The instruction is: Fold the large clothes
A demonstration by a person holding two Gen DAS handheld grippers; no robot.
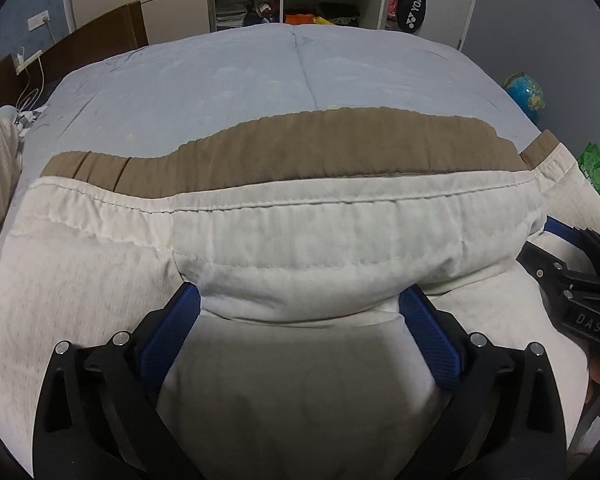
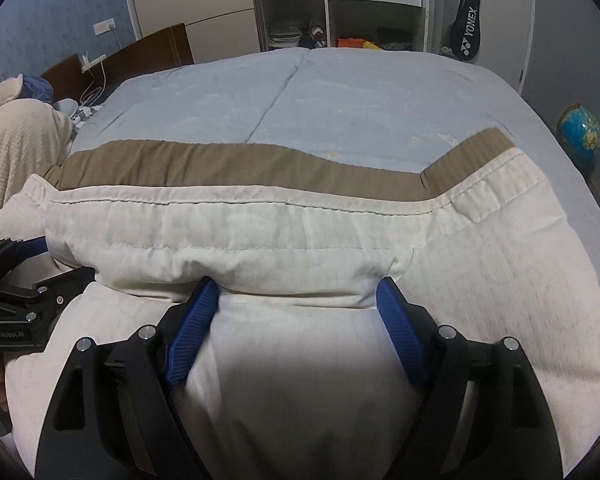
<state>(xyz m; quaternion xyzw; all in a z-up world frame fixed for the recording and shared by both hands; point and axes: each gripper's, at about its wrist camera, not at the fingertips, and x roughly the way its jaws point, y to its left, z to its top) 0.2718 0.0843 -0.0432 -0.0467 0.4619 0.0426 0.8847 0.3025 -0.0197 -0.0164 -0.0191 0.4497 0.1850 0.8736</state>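
Both claws (image 1: 300,306) (image 2: 298,294) spread wide, angled down onto cream garment (image 1: 300,236)

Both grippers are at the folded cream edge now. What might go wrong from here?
1. The left gripper and right gripper stand wide open around the thick folded edge of the cream garment; closing may catch only the top layer.
2. The tan band runs unevenly, so the fold could end up crooked.

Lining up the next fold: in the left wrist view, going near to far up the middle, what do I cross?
left gripper → cream garment → its tan band → light blue bedcover → open wardrobe shelves.
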